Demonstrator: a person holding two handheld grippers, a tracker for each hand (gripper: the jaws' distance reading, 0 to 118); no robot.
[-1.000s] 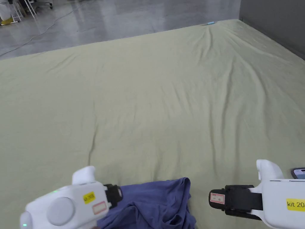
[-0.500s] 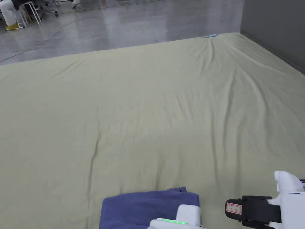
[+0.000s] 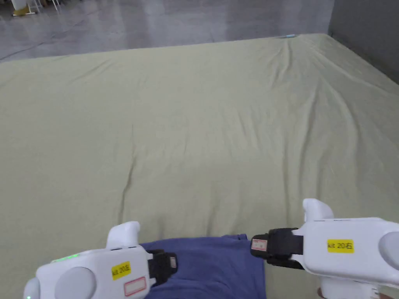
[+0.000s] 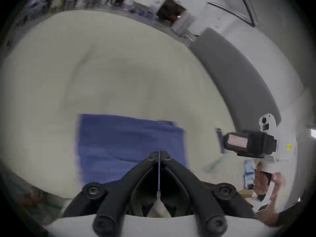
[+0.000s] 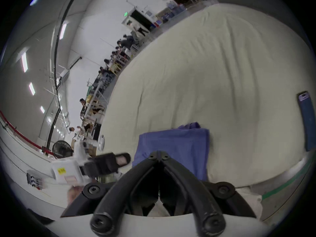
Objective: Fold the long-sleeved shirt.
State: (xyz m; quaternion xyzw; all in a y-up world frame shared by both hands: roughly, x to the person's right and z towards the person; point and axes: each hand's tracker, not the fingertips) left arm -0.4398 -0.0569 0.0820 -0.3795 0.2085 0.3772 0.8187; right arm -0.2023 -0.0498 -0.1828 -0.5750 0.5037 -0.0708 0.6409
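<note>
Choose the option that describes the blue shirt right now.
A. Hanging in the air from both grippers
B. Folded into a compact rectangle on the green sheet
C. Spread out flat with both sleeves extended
B: the blue shirt lies as a neat rectangle on the green sheet.

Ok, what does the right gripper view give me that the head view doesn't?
Right gripper view: the phone on the sheet, right of the shirt, and the right gripper shut, jaws together. Head view: that gripper's white body from outside, tip at the shirt's right edge. Both: the folded shirt and the left gripper at its left.
</note>
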